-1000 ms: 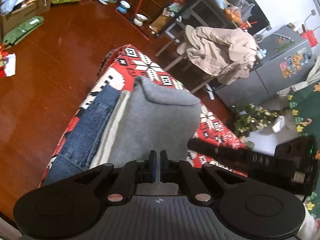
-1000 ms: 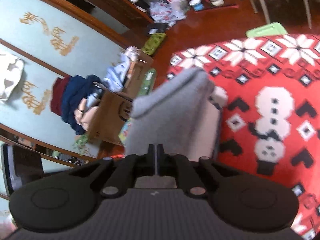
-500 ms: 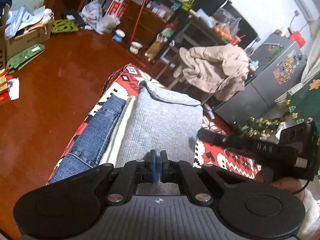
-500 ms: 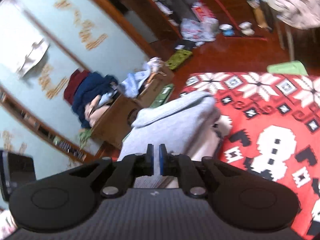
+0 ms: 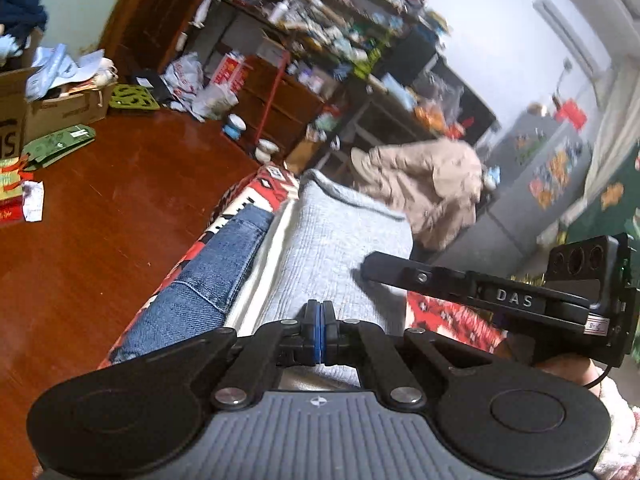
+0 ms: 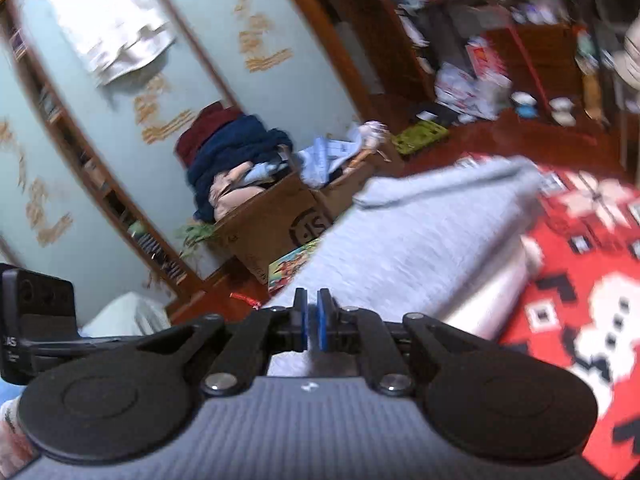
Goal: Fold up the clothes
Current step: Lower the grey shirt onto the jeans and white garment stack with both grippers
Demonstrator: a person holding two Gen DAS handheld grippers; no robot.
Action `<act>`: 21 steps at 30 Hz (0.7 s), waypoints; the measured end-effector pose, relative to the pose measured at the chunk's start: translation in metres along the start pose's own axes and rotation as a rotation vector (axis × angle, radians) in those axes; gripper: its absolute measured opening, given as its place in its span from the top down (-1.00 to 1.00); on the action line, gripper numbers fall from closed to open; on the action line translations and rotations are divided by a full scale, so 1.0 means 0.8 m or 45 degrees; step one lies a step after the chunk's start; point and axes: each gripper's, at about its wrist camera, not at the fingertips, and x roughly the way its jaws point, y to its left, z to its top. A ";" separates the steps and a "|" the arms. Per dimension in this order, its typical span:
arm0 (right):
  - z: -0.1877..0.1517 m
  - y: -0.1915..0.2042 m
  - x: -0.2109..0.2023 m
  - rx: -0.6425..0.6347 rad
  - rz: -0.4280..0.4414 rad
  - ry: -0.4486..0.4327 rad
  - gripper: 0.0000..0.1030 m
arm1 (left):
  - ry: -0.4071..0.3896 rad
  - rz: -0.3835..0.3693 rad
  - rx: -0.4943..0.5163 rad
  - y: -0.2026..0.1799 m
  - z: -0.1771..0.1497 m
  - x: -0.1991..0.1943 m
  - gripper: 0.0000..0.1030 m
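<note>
A folded grey sweater (image 5: 340,240) lies flat on top of a white garment (image 5: 260,264) and blue jeans (image 5: 216,276). The stack rests on a red patterned blanket (image 5: 452,316). My left gripper (image 5: 320,320) is at the sweater's near edge, pads pressed together on it. The right gripper (image 5: 372,270) reaches in from the right, over the sweater's right edge. In the right wrist view the right gripper (image 6: 312,318) shows a narrow gap between its blue pads, with the sweater (image 6: 420,232) stretching away beyond them and nothing pinched. The blanket (image 6: 580,280) is to the right.
Cardboard boxes (image 6: 272,224) heaped with clothes stand on the red-brown wooden floor (image 5: 100,220) left of the bed. A beige coat (image 5: 424,184) hangs over a chair past the far end. A grey fridge (image 5: 540,168) and cluttered shelves line the back wall.
The grey sweater, earlier raised and bulging, now lies flat on the stack. The right gripper's pads have parted slightly and its view has rolled. Both views now take in more of the room.
</note>
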 end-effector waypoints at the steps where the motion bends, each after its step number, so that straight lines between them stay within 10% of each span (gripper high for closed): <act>1: 0.005 0.005 0.005 -0.022 0.001 0.019 0.84 | -0.019 -0.002 -0.031 0.003 -0.003 0.000 0.96; 21: 0.083 0.021 0.093 -0.238 -0.075 0.169 0.95 | -0.245 0.138 -0.582 0.012 -0.025 -0.029 0.99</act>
